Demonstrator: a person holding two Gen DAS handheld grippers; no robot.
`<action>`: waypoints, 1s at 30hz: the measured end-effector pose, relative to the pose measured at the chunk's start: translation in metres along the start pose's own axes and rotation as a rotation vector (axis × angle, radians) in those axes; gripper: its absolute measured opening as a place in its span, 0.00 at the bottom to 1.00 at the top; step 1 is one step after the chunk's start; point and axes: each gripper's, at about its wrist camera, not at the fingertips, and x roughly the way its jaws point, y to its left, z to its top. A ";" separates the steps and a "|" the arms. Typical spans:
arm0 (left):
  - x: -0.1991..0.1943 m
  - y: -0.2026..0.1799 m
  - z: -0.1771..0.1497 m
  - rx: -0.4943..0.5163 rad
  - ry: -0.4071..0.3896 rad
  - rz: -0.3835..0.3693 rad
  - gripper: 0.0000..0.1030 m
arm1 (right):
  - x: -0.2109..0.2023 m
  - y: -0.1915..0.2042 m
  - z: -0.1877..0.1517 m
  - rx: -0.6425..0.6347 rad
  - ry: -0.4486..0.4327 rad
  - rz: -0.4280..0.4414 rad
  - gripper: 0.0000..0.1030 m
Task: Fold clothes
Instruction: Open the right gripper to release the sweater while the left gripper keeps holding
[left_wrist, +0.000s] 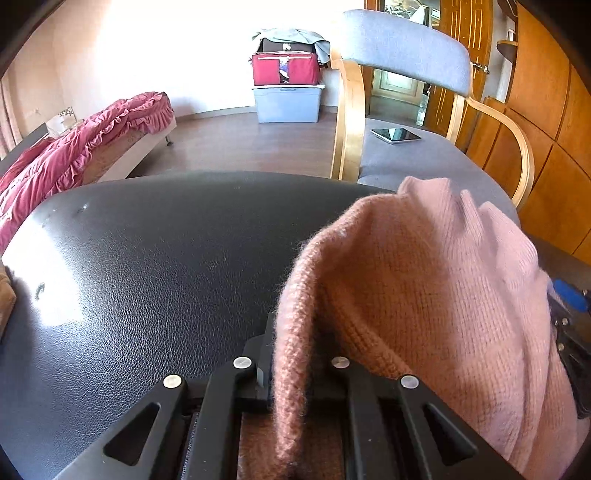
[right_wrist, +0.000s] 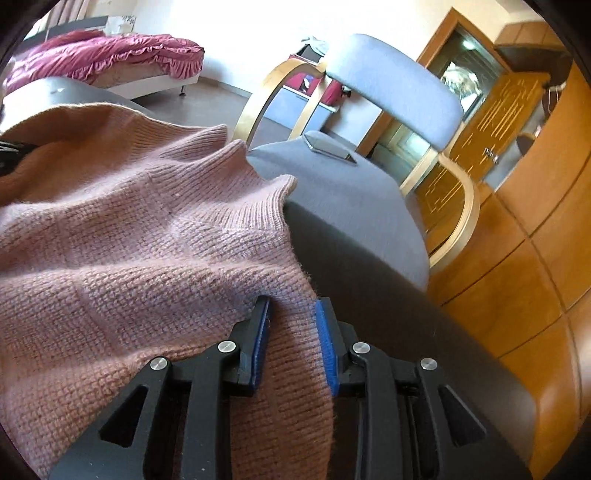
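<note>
My left gripper (left_wrist: 291, 369) clamped the sweater (left_wrist: 424, 295); my right gripper (right_wrist: 291, 332), part-open, straddled its fold at the tabletop's (left_wrist: 147, 258) right edge.

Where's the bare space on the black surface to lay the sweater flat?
Free: the black leather surface left of the pink sweater, out to its far curved edge and the sunlit patch at left. Also a narrow strip between the sweater's hem and the grey chair. Crowded: the right side, where the bunched sweater runs through the left gripper and right gripper.
</note>
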 end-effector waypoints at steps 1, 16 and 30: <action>0.000 0.000 0.000 -0.001 -0.001 0.001 0.09 | 0.001 0.002 0.001 -0.014 -0.004 -0.018 0.27; -0.002 0.030 0.001 -0.119 0.022 -0.172 0.11 | -0.132 -0.100 -0.102 0.629 -0.031 0.259 0.78; -0.058 0.133 -0.051 -0.331 0.148 -0.498 0.14 | -0.165 -0.060 -0.199 0.809 0.100 0.418 0.78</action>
